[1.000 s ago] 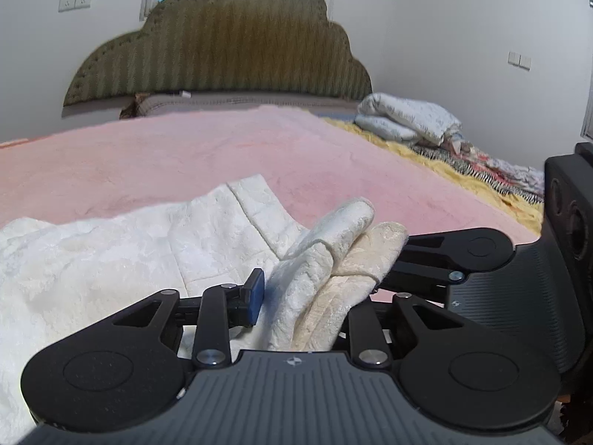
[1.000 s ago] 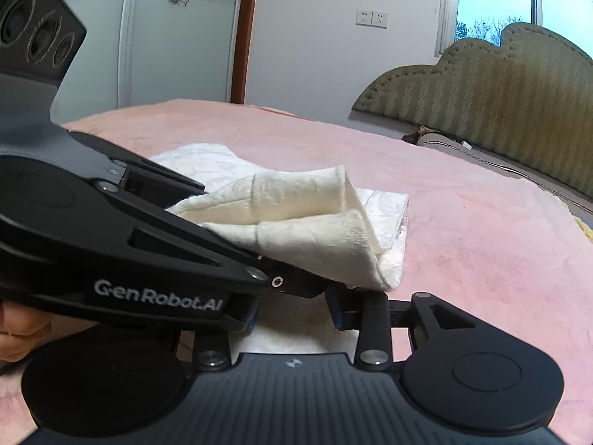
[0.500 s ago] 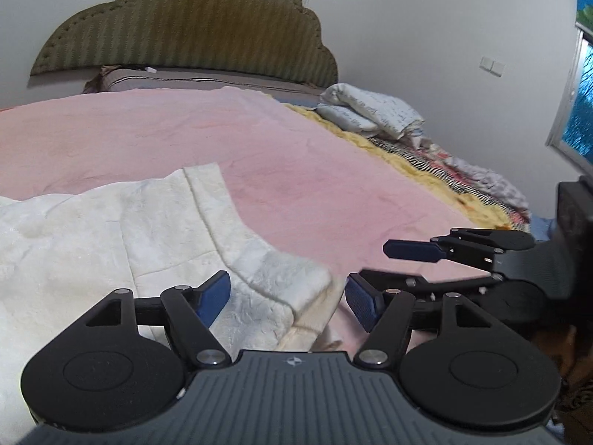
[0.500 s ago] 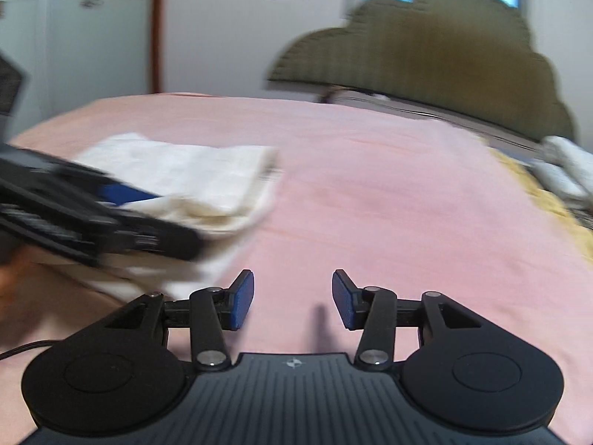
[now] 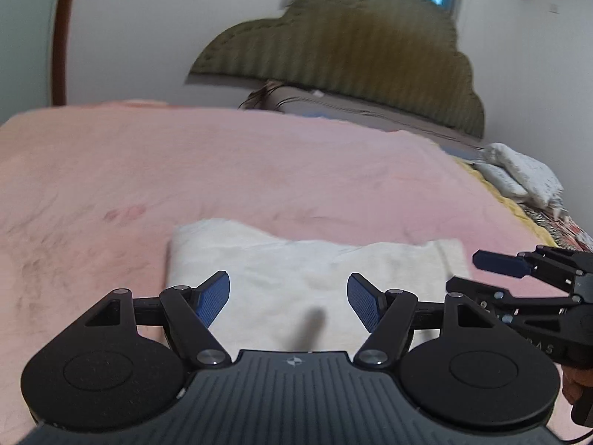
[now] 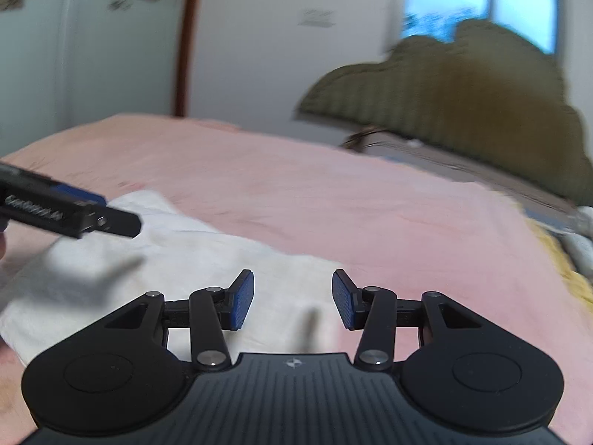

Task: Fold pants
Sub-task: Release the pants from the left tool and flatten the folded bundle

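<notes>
The white pants [image 5: 304, 270] lie folded in a flat rectangle on the pink blanket [image 5: 185, 170]. My left gripper [image 5: 288, 293] hovers over their near edge, jaws wide open, nothing between the blue pads. In the left wrist view my right gripper [image 5: 470, 272] comes in from the right, past the pants' right end, and is open too. In the right wrist view the pants [image 6: 166, 259] spread to the left, and my right gripper [image 6: 292, 291] stands open and empty over their right corner. My left gripper [image 6: 122, 213] reaches in from the left above the cloth. Both views are motion-blurred.
An olive scalloped headboard [image 5: 352, 55] stands at the far end of the bed, below a window. Folded white bedding [image 5: 519, 174] and a yellow cover [image 5: 519, 211] lie along the right side. A brown door frame [image 6: 185, 37] is on the left wall.
Both grippers held the folded end of the pants a second ago. They have let go, opened and drawn back, and the pants now lie flat.
</notes>
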The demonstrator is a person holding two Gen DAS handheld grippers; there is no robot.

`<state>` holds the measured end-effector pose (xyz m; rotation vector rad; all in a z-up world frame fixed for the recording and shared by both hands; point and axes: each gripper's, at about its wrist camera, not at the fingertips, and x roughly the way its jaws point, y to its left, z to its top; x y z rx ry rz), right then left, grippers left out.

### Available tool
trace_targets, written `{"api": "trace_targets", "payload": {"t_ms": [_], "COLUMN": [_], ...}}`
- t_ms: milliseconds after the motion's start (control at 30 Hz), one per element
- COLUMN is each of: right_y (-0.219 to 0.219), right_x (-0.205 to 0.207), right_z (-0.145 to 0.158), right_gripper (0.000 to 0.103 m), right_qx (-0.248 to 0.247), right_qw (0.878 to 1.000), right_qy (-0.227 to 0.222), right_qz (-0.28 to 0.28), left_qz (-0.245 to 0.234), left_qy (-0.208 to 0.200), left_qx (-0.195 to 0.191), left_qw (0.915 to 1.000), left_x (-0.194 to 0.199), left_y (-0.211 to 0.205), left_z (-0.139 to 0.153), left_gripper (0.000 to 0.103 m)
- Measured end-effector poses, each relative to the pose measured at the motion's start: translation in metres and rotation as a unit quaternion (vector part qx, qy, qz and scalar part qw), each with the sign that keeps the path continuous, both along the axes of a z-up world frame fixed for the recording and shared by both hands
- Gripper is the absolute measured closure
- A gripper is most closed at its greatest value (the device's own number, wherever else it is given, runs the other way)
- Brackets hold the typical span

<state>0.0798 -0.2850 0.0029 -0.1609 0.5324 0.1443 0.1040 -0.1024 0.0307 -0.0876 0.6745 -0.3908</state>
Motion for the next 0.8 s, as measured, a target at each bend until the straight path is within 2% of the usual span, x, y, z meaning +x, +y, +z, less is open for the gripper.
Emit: {"api": "trace_targets", "payload": {"t_ms": [67,133,167,267,400,467,533,567,667,800], "right_y": [0.005,0.008,0.005,-0.002,0.005,0.014,0.024,0.027,0.02,0.02], "right_x": [0.011,0.012,0.01,-0.007,-0.037,-0.043,-0.041,-0.04,-0.039,-0.04], "right_z": [-0.012,-0.027,-0.031,-0.024,-0.016,-0.02,-0.033,-0.036,-0.037,-0.039], "right_gripper": [0.057,0.058,0.057,0.057,0.057,0.057,0.057,0.057,0.057,0.057], "right_qx": [-0.011,-0.047,-0.041,-0.017,0.013,0.006,-0.034,-0.038,-0.002,0.001], "right_qw": [0.999,0.997,0.997,0.998,1.0,0.999,0.998,0.998,0.999,0.999], "right_qy": [0.034,0.06,0.062,0.045,0.025,0.033,0.047,0.044,0.044,0.041], "right_qz": [0.009,-0.006,-0.013,-0.029,0.014,0.035,0.035,0.031,0.017,0.016], "left_qz": [-0.002,-0.01,-0.014,-0.023,-0.026,-0.032,-0.034,-0.032,-0.033,-0.03], "left_qy": [0.017,0.01,0.004,-0.019,-0.017,-0.015,-0.017,-0.022,-0.031,-0.033], "left_qx": [0.007,0.033,0.043,0.048,0.032,0.049,0.077,0.085,0.099,0.104], "left_qw": [0.9998,0.9993,0.999,0.9984,0.999,0.9981,0.9963,0.9956,0.994,0.9936], "left_x": [0.005,0.005,0.003,-0.009,-0.017,-0.018,-0.018,-0.019,-0.022,-0.024], "left_y": [0.003,-0.002,-0.004,-0.004,0.003,-0.002,-0.009,-0.011,-0.017,-0.018], "left_z": [-0.009,-0.019,-0.021,-0.018,-0.015,-0.02,-0.027,-0.028,-0.029,-0.03], "left_gripper": [0.03,0.03,0.03,0.03,0.03,0.03,0.03,0.03,0.028,0.026]}}
